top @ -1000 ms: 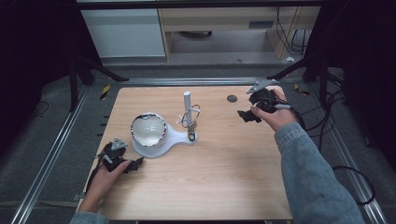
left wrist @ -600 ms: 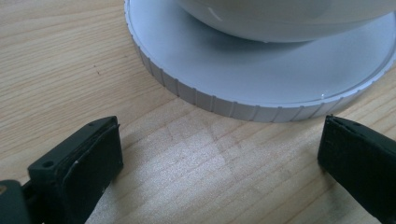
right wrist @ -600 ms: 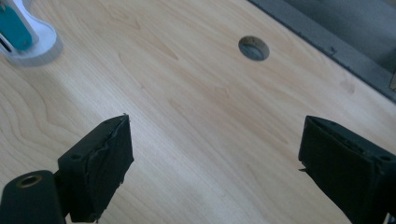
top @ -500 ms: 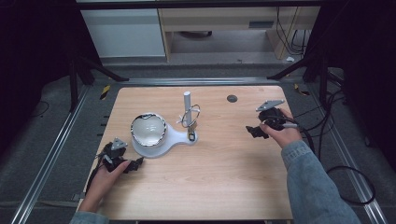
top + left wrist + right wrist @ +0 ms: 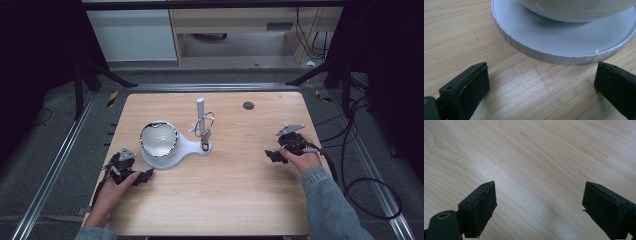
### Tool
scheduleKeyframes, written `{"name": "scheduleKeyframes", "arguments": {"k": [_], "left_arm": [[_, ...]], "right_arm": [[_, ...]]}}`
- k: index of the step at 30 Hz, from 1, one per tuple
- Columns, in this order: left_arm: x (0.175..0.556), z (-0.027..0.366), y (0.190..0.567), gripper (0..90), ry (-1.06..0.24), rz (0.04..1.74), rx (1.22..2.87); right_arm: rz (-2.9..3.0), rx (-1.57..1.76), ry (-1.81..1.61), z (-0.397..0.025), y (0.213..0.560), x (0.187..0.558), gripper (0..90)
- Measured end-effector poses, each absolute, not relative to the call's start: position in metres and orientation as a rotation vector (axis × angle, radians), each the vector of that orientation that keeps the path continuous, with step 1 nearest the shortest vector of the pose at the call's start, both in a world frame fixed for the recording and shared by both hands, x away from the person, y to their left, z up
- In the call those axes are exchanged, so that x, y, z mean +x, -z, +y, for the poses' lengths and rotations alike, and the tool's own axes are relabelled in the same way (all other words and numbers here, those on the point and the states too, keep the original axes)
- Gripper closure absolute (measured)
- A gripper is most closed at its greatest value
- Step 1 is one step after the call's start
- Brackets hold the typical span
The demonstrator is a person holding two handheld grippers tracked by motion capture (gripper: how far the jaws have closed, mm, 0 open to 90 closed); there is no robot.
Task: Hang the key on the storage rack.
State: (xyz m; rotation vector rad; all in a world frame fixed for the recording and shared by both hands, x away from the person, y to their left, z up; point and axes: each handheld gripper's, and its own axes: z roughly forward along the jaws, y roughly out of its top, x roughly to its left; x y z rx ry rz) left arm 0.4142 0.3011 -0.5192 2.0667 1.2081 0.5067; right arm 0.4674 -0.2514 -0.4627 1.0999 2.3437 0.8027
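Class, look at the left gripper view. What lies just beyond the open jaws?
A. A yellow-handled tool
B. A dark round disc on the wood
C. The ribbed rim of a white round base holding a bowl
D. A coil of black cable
C: in the left gripper view the white base, its edge ribbed, sits on the table beyond the left gripper, whose jaws stand wide apart.

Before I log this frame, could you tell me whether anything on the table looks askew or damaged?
Nothing stands out: the bowl sits upright on the white base, the post stands straight, and both grippers rest open on bare wood.

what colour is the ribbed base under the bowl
Pale grey-white base, clearest in the left gripper view.
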Motion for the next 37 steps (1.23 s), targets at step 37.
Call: {"name": "scheduleKeyframes", "arguments": {"k": [37], "left_arm": [[0.414,0.301,0.519,0.0,-0.507,1.210,2.066]], "right_arm": [[2.110,1.405,-0.873,-0.288,0.505,0.472,2.1]]}}
